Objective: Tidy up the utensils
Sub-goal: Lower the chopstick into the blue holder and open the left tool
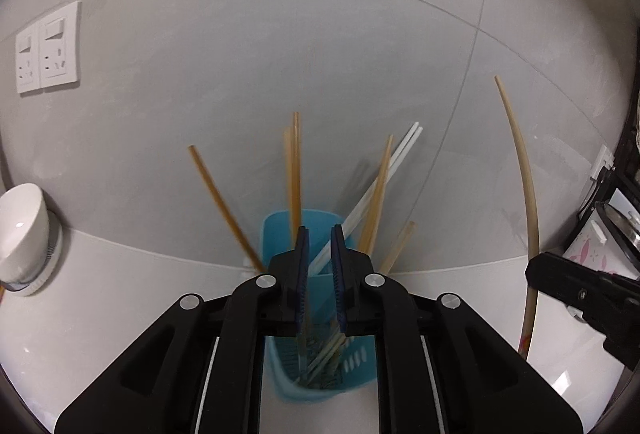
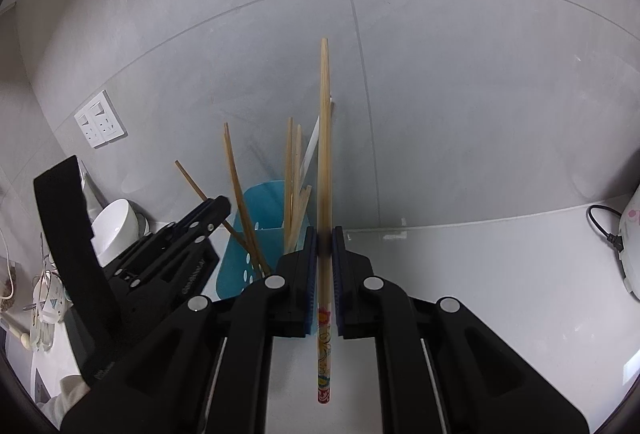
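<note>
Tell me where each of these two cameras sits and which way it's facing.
Left wrist: sits on the left gripper, looking down at the blue holder of chopsticks by the tiled wall; the right gripper shows at the edge.
Right wrist: sits on the right gripper, shut on a patterned chopstick; the left gripper shows.
Shared: holder, wall sockets, white bowl.

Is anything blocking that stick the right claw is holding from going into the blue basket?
Partly. The right gripper is shut on the chopstick, and the left gripper hangs right over the blue basket. The chopsticks already inside lean across the opening, though gaps remain between them.
</note>
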Motion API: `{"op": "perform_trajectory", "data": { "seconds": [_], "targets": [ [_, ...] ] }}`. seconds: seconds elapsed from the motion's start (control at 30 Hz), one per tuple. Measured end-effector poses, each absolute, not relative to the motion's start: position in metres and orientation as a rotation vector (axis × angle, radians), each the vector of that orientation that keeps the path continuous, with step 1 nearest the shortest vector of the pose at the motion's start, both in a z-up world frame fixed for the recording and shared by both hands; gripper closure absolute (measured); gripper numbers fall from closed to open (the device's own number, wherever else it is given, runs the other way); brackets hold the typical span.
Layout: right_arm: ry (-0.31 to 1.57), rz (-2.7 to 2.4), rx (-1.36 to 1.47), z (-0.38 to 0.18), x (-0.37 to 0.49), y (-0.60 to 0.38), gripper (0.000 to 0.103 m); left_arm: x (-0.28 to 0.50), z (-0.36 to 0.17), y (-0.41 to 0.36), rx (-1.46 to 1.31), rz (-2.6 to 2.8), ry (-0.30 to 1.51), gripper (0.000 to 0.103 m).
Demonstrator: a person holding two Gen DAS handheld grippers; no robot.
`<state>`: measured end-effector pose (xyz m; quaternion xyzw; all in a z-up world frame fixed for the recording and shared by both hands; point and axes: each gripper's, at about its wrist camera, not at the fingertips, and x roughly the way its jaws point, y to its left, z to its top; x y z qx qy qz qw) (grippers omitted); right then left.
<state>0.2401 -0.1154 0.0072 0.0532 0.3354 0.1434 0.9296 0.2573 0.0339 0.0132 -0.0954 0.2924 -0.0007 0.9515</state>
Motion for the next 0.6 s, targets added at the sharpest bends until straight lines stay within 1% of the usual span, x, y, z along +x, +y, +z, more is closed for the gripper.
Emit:
{"op": "perform_trajectory", "data": {
  "seconds": [0.03,0.1,0.13,0.17,0.23,0.27,0.3,0.33,0.4,0.6],
  "targets": [
    [0.685,0.296,0.108,0.008,0.239,-0.117,0.097,0.254,0.015,0.037,-0.197,0.002,0.605,0.088],
    [0.676,0.306,0.103,0.010,0.239,-0.115,0.096,0.247,0.018,0.045,-0.197,0.026,0.638,0.072],
    [0.671,0.311,0.100,0.012,0.239,-0.114,0.096,0.242,0.020,0.050,-0.203,0.036,0.650,0.067],
    [0.664,0.317,0.100,0.013,0.239,-0.112,0.096,0.238,0.022,0.056,-0.204,0.053,0.665,0.059],
    [0.652,0.343,0.106,0.015,0.241,-0.108,0.096,0.231,0.024,0.063,-0.210,0.066,0.700,0.052],
    [0.646,0.356,0.107,0.016,0.243,-0.104,0.096,0.229,0.025,0.066,-0.211,0.072,0.711,0.041],
    [0.638,0.368,0.110,0.017,0.244,-0.101,0.096,0.226,0.025,0.069,-0.208,0.087,0.726,0.033],
    [0.630,0.376,0.113,0.018,0.245,-0.100,0.096,0.223,0.024,0.073,-0.207,0.093,0.734,0.031],
    [0.612,0.395,0.115,0.019,0.249,-0.093,0.096,0.220,0.023,0.078,-0.191,0.114,0.749,0.017],
    [0.559,0.407,0.105,0.019,0.258,-0.075,0.096,0.216,0.012,0.098,-0.207,0.157,0.782,0.007]
  ]
}}
